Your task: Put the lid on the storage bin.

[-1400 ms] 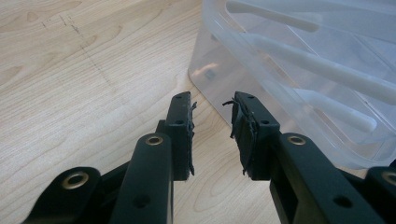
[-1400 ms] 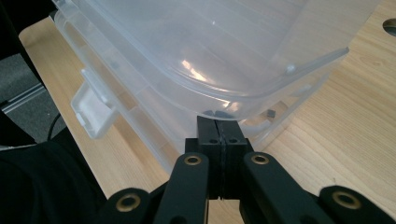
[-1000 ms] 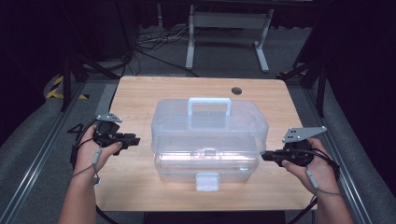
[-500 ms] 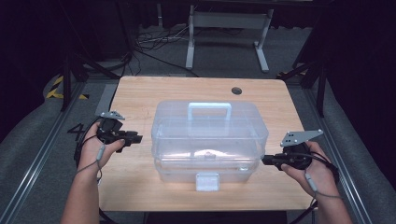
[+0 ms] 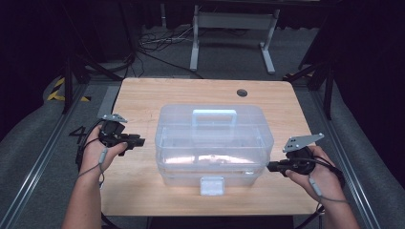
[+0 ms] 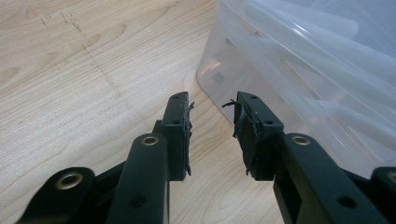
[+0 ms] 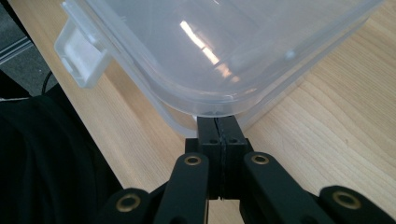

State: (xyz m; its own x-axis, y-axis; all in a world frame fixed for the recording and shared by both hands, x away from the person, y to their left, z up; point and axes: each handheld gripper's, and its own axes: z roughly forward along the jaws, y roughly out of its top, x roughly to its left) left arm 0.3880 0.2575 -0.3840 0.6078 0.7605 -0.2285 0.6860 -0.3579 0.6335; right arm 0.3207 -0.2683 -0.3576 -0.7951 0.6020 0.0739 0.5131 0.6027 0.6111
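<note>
A clear plastic storage box (image 5: 214, 143) with a lid, a moulded carry handle (image 5: 214, 116) on top and a white front latch (image 5: 212, 185) sits near the middle of the wooden table (image 5: 143, 95), somewhat toward the person's side. Its long axis runs left to right across the table; the latch face points toward the person and the handle lies parallel to the long axis. The box stands flat and level, lid down, which I judge suits work on the latch or lid from both ends. The right gripper (image 7: 220, 122) has its jaws pressed together with nothing between them, the tips set against the lower rim at the box's right front corner; the placement reads as bracing or nudging the box rather than gripping it. Whether the tips press or merely touch cannot be told. The left gripper (image 6: 212, 119) has its jaws spread partway with bare table between them, aimed at the left end wall of the box and just short of it; worn padding shows on the pads (image 6: 245, 128). In the high view the left gripper (image 5: 136, 140) sits just beside the box's left end and the right gripper (image 5: 270, 166) at its right front corner, so the box lies between the two hands
</note>
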